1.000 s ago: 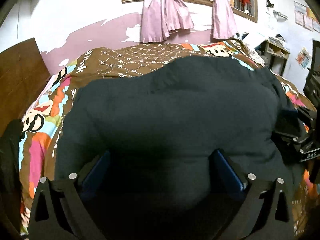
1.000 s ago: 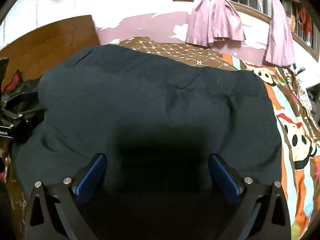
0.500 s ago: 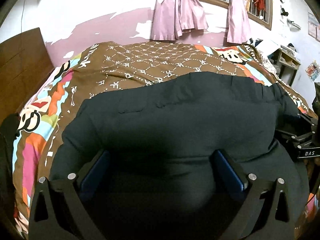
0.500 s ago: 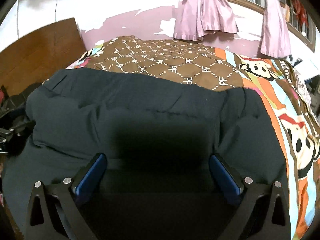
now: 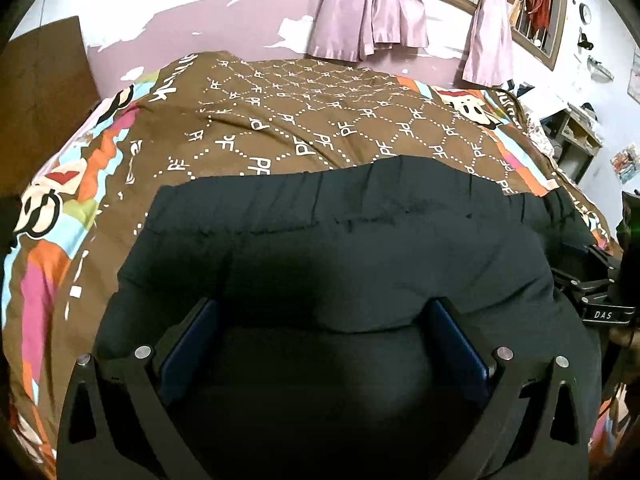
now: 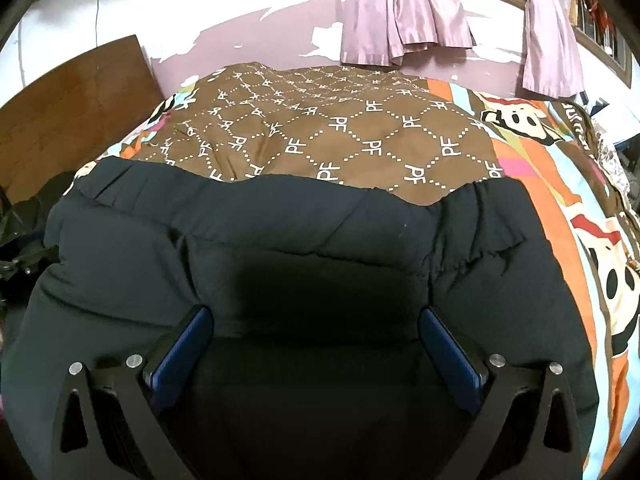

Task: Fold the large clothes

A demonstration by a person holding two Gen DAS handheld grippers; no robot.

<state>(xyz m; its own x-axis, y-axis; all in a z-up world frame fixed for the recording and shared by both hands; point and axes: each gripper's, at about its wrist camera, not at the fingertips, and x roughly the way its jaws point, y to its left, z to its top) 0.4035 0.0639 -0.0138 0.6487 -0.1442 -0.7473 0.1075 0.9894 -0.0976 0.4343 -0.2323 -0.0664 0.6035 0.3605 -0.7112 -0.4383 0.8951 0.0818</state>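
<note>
At far left of both frames a wooden board (image 6: 68, 112) leans by the wall, and pink curtains (image 5: 368, 8) hang at the top. The dark garment (image 5: 340, 264) fills the lower centre, lying on the patterned bedspread (image 5: 304, 120), its gathered edge toward the wall. The left gripper (image 5: 324, 320) and right gripper (image 6: 316, 320) both stand with jaws wide apart over it, probably clear of the cloth. Only the left view shows a shelf (image 5: 576, 140) at right; bare bedspread lies beyond the garment.
</note>
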